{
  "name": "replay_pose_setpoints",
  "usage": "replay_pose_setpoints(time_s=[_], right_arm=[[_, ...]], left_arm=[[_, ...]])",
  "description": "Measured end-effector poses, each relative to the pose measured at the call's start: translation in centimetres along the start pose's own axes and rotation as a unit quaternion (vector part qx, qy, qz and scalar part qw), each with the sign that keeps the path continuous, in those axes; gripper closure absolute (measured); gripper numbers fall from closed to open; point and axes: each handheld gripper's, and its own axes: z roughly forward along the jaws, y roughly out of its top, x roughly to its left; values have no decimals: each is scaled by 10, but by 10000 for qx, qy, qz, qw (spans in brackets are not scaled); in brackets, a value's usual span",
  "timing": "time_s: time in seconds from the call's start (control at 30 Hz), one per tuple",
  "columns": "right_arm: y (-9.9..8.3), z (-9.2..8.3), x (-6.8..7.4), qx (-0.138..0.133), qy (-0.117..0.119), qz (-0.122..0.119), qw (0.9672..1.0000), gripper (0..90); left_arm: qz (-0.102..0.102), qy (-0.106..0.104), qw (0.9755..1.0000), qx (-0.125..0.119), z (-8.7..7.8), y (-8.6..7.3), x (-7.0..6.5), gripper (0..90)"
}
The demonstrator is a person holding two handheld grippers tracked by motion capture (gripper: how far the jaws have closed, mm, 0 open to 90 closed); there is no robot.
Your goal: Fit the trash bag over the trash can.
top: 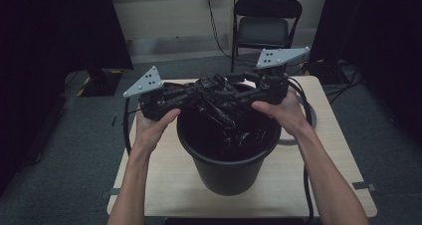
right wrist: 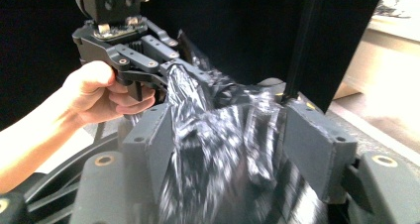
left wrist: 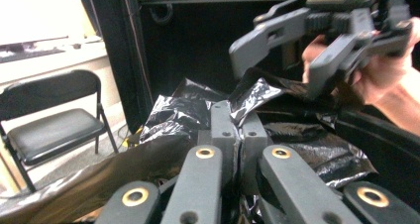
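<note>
A black bin (top: 228, 155) is seen standing on a light wooden table (top: 164, 177), a little toward six o'clock of its middle. A black plastic bag (top: 219, 105) is gathered over the bin's mouth, bunched toward the twelve o'clock part of the rim.

The left gripper (top: 199, 96) is held by the left hand (top: 152, 125) at about ten o'clock of the bin. In the left gripper view its jaws are seen pressed together, with a fold of the bag (left wrist: 247, 97) pinched between them.

The right gripper (top: 234, 88) is held by the right hand (top: 278, 110) at about one o'clock of the bin. In the right gripper view its jaws are seen standing apart, with the crinkled bag (right wrist: 223, 149) lying between them; the left pad seems brushed by the film, while the right pad is clear of it, so no grip is made.

A black folding chair (top: 266, 23) is seen beyond the table at twelve o'clock.
</note>
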Motion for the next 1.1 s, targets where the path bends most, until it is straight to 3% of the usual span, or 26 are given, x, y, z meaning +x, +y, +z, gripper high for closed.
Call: replay_pose_setpoints(time_s=[0.03, 0.1, 0.13, 0.27, 0.37, 0.43, 0.63, 0.77, 0.87, 1.1], right_arm=[[0, 2, 0, 27, 66, -21, 10000, 479], [-1, 7, 2, 131, 213, -46, 9997, 559], [-2, 9, 3, 229, 244, -78, 9994, 689], [-7, 10, 6, 302, 367, -176, 9987, 900], [-5, 7, 6, 260, 236, -184, 9992, 900], [-5, 2, 6, 218, 119, -200, 9995, 900], [-11, -13, 3, 140, -94, -187, 9997, 900], [-15, -18, 0, 74, -286, -113, 9995, 900], [-15, -24, -4, -4, -446, -59, 9990, 897], [-18, -40, -14, -182, -841, 125, 9962, 727]], left_arm=[[1, -23, 10000, -54, 0, 1, -1, 888], [-41, -103, 9998, -168, -1, 3, -1, 882], [-74, -120, 9997, -206, -1, 4, -1, 881], [-142, -5, 9996, -262, -1, 2, -1, 843], [-318, 253, 9983, -414, -5, -1, 1, 582], [-316, 417, 9974, -495, -11, -3, 3, 468], [-609, 593, 9936, -740, -24, -12, 12, 301], [-589, 666, 9929, -793, -28, -13, 11, 273], [-549, 680, 9942, -623, -27, -14, 10, 278], [-529, 448, 9973, -249, -23, -29, 12, 346]])
